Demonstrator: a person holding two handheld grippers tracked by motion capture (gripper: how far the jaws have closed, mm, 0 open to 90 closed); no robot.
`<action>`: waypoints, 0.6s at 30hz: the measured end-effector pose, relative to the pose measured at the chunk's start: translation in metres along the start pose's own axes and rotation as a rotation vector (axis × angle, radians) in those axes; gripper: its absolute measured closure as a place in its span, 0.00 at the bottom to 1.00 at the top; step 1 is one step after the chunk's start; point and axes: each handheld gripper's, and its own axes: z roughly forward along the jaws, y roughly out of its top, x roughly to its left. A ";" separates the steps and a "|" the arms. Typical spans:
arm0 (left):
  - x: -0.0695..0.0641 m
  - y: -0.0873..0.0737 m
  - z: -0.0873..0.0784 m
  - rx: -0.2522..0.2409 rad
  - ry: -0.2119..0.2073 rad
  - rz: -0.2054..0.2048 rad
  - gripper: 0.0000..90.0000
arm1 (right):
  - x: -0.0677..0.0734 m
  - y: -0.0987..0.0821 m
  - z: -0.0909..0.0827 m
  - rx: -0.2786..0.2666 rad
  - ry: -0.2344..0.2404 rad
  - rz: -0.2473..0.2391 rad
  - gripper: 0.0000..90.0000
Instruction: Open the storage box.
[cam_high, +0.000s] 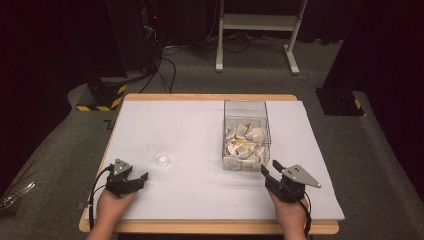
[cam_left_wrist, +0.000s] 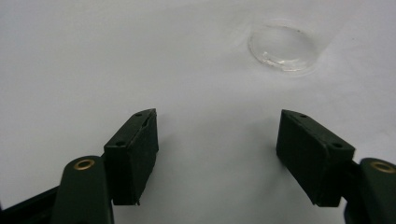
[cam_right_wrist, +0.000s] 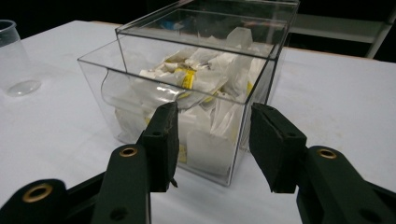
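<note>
table (cam_high: 190, 120) with a white cover holds everything here. a clear box (cam_high: 246, 135) stands on it, and the box is the thing to find places from. the box is full of small white packets (cam_high: 245, 142), some with yellow marks. it has see-through walls and a cut-out opening low in the front wall.

the right gripper (cam_high: 270, 171) is just in front of the box, near its front right corner, and points at it. its two black jaws are spread apart with nothing between them. in the right gripper view, the right gripper (cam_right_wrist: 212, 140) sits close to the box (cam_right_wrist: 187, 93) but does not touch it.

a clear plastic cup (cam_high: 159, 151) stands upright to the left of the box, well apart from it.

the left gripper (cam_high: 142, 178) is farther left of the box, just in front of the cup. its jaws are spread wide and pinch nothing. in the left gripper view, the left gripper (cam_left_wrist: 217, 144) is over bare white cover, with the cup (cam_left_wrist: 284, 46) ahead of it.
</note>
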 end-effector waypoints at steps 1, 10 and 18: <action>0.000 0.000 0.000 0.000 0.000 0.000 0.33 | -0.001 0.001 0.001 -0.004 -0.001 0.000 0.59; -0.001 0.000 0.000 0.001 0.002 0.001 0.34 | -0.011 0.017 0.017 -0.014 -0.050 0.020 0.62; -0.004 -0.001 -0.001 -0.010 0.027 0.034 0.34 | -0.021 0.023 0.039 -0.010 -0.091 0.029 0.53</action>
